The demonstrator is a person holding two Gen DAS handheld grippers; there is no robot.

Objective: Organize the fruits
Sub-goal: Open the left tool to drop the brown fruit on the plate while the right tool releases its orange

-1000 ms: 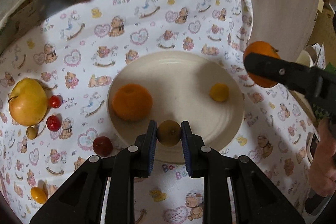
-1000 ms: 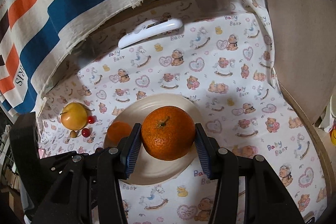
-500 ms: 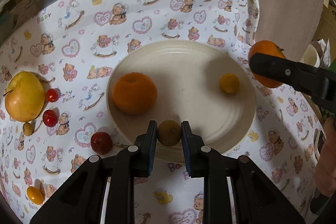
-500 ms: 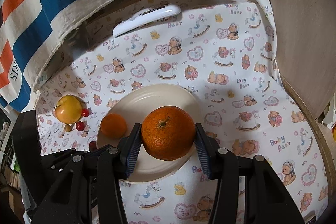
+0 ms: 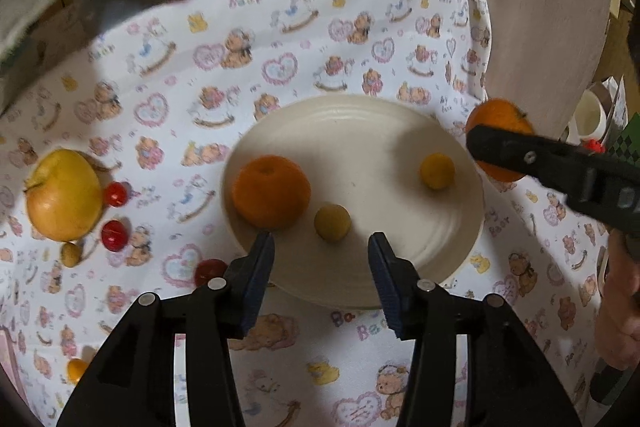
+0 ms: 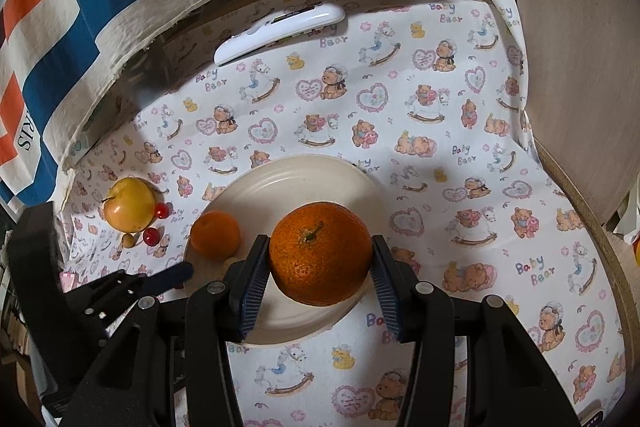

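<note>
A cream plate lies on the bear-print cloth and holds an orange, a small olive-yellow fruit and a small yellow fruit. My left gripper hovers at the plate's near rim, its jaws opening, with the olive-yellow fruit lying free just beyond the tips. My right gripper is shut on a big orange above the plate. The left wrist view shows that big orange at the plate's right edge.
Left of the plate sit a yellow apple, red cherry tomatoes, one more red one by the rim, and small yellow fruits. A white remote lies at the back. A person's hand is at the right.
My left gripper's jaws have parted and let go of the small olive-yellow fruit, which now lies on the plate. The right gripper still holds the big orange in the same place.
</note>
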